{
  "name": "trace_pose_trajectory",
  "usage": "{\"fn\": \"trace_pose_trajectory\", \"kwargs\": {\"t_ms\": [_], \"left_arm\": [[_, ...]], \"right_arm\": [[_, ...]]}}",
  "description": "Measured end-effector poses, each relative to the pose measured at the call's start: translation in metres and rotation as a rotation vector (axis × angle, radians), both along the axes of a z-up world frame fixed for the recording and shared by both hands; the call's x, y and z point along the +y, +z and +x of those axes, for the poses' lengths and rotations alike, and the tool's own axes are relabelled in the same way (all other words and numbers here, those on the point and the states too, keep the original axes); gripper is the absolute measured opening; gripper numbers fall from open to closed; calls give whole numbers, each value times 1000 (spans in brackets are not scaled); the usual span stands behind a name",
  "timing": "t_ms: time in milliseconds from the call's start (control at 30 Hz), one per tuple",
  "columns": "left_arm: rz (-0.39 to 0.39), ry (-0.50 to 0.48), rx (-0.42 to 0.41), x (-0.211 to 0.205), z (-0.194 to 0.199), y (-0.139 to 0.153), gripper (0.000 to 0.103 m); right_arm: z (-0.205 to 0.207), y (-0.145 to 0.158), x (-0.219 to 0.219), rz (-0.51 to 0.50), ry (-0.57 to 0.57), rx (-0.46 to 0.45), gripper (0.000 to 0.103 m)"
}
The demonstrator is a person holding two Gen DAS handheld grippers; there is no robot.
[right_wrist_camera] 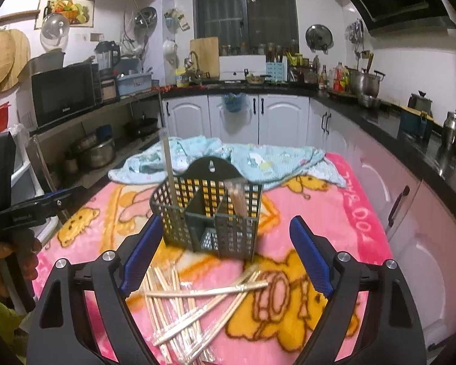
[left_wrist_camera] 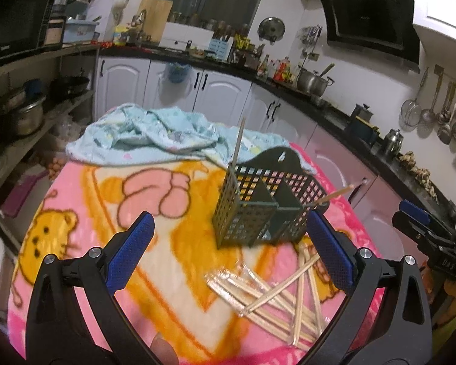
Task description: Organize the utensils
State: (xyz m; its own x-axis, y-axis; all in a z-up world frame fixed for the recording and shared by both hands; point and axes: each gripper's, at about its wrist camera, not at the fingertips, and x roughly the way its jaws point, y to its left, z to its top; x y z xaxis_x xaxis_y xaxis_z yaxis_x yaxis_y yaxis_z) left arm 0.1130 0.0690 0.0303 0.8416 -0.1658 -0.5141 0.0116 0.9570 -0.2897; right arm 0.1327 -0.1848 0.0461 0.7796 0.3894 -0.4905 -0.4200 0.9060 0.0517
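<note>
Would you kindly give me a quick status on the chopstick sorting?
Both grippers, left and right, open, empty. Most chopsticks loose on blanket; a few in the caddy. Nothing blocking.

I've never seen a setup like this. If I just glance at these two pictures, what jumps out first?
Probably the loud pink cartoon blanket covering the table. On it stands a dark green slotted utensil basket already holding a few chopsticks, with a messy pile of loose chopsticks lying just in front of it. Framing each view are open blue-padded grippers, the left gripper and right gripper, both empty.
</note>
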Motion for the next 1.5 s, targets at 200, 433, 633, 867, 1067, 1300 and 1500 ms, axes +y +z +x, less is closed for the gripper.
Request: {"fn": "trace_pose_trajectory", "kwargs": {"t_ms": [200, 433, 633, 867, 1067, 1300, 1500], "left_arm": [[2, -3, 58, 2, -1, -21, 92], [-34, -5, 156, 9, 4, -53, 92], [-92, -15, 254, 15, 8, -82, 69], [-151, -42, 348, 16, 13, -111, 27], [-194, -63, 375, 15, 20, -125, 20], [-243, -62, 391, 16, 33, -137, 20], [-301, -47, 398, 24, 44, -147, 20]], "right_arm": [[1, -18, -1, -18, -5, 40, 83], [2, -38, -2, -41, -12, 83, 83], [7, -54, -7, -57, -28, 119, 83], [13, -70, -15, -73, -68, 152, 83], [17, -82, -18, -81, -77, 177, 82], [23, -94, -18, -90, -81, 205, 82], [29, -103, -17, -95, -82, 229, 80]]}}
